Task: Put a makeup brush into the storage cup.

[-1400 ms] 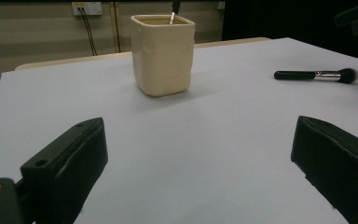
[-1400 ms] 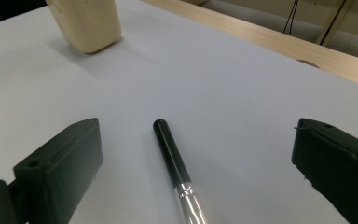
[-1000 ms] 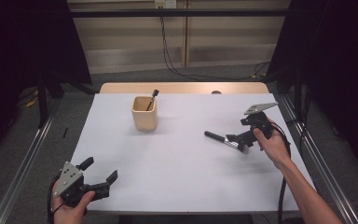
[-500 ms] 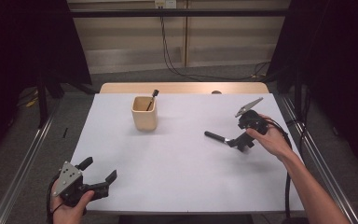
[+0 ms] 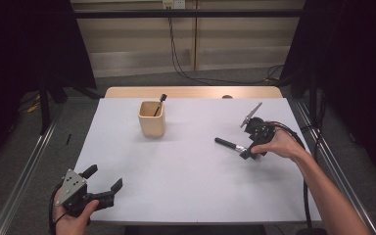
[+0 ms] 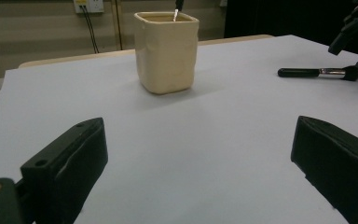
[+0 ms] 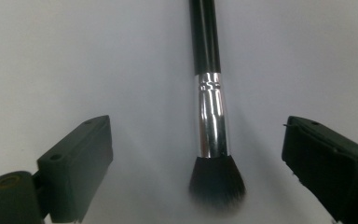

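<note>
Makeup brush (image 7: 212,116): glossy black handle, bright silver ferrule w/ faint stamped marks, short dark bristle head flaring slightly at the tip; lies flat on the white table (image 5: 186,181), right of centre, handle pointing toward the cup (image 5: 152,119), bristle end under the right gripper (image 5: 252,148).

Right gripper: jaws apart, have just been closing a little; brush ferrule and bristles lie between them, pads clear of it on both sides; nothing gripped.

Left gripper (image 5: 101,183): at the table's near left corner, jaws spread wide, nothing between them; well apart from brush and cup.

High view: whole layout; cup is cream, squarish, w/ a second dark-handled brush (image 5: 159,104) leaning inside; person's hand (image 5: 279,144) wraps the right gripper.

Right gripper view: close detail of ferrule and bristles, gaps to each pad; soft shadow beneath the bristles.

Left gripper view: side-on look at the cup's dented walls (image 6: 167,51); brush (image 6: 321,73) seen lying level, far right, right gripper (image 6: 356,35) just above its bristle end.
</note>
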{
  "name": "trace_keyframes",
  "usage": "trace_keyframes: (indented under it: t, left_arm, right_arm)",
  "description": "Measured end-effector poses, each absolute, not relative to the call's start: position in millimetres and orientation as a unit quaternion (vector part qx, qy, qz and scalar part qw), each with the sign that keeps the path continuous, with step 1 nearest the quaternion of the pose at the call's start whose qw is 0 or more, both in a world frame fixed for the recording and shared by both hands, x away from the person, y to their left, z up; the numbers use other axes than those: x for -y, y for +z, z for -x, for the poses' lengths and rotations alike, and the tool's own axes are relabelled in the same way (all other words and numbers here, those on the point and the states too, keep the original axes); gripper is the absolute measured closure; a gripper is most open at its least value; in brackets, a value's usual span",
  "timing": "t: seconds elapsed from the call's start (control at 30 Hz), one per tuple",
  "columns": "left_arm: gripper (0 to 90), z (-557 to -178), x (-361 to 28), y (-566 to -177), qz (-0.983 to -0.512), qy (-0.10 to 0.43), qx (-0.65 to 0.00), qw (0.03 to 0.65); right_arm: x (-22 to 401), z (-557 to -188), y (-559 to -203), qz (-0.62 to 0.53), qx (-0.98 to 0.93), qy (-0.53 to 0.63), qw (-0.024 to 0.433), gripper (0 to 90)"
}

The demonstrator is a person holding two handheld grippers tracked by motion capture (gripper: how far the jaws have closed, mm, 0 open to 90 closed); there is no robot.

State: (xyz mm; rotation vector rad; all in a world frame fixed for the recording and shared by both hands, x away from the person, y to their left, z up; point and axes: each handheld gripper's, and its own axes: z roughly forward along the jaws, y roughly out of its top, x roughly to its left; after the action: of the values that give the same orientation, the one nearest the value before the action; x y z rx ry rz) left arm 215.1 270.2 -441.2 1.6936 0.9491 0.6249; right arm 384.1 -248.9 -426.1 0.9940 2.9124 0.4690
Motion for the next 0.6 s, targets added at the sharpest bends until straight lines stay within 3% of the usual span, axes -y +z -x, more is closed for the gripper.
trace_keyframes:
  t: [0.4,0.6]
  left_arm:
    - [3.7,-215.3,-270.3,-441.6,-0.709,0.261,-0.396,0.522]
    - [3.7,-215.2,-270.2,-441.5,-0.710,0.261,-0.395,0.521]
  right_arm:
    - [243.4,-398.4,-441.7,-0.303,-0.948,0.101,-0.007,41.9]
    - [240.7,-402.5,-445.1,-0.297,-0.951,0.086,-0.005,48.7]
